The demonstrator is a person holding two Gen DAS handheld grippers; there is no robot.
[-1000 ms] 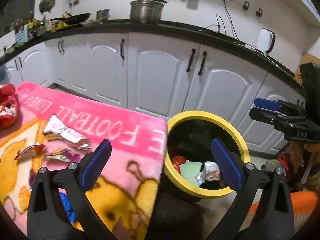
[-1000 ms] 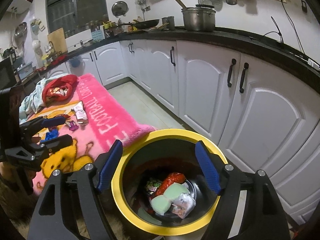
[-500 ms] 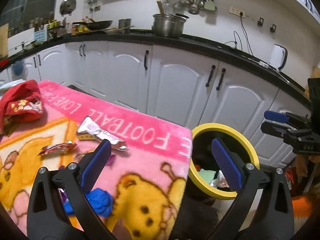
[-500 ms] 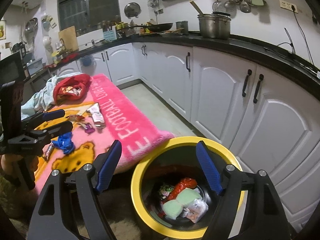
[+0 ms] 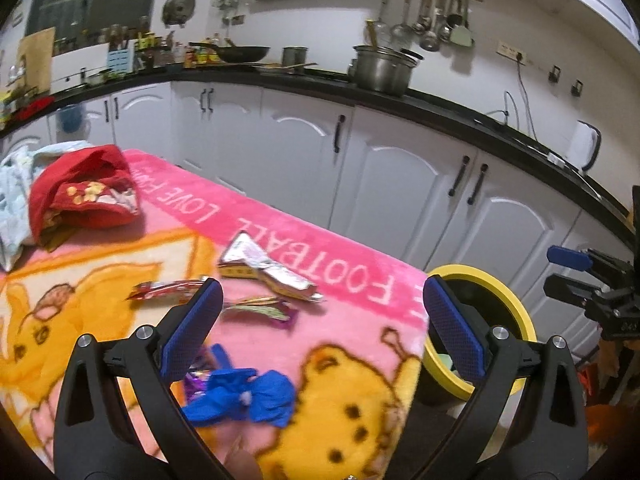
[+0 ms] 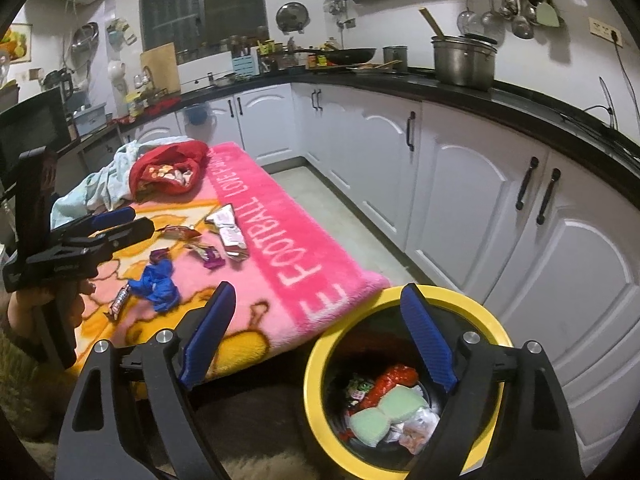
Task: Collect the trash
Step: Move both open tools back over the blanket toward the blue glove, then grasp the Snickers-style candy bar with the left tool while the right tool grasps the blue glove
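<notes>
We held the left gripper with its blue pads spread wide and nothing between them, pointed down over the pink blanket. Just beneath its pads lay a crumpled blue wrapper, with a purple scrap touching its left edge, partly hidden by the left finger. A little farther out sat a flat purple-ended wrapper, a red one to its left, and a long silver wrapper lying across the white lettering. At the far corner of the blanket rested a red cloth bundle against a pale blue cloth. Our right gripper was also empty; its jaws had just been opening and stood wide, with its right pad over the bin's mouth and its left pad over the blanket's near edge. The yellow-rimmed bin stood on the floor, touching the blanket's corner, and held a red packet, a pale green piece and crinkled clear wrapping. From the right view we saw a small bar-shaped wrapper just beside the blue one. White cabinets ran behind, well apart from the blanket.
</notes>
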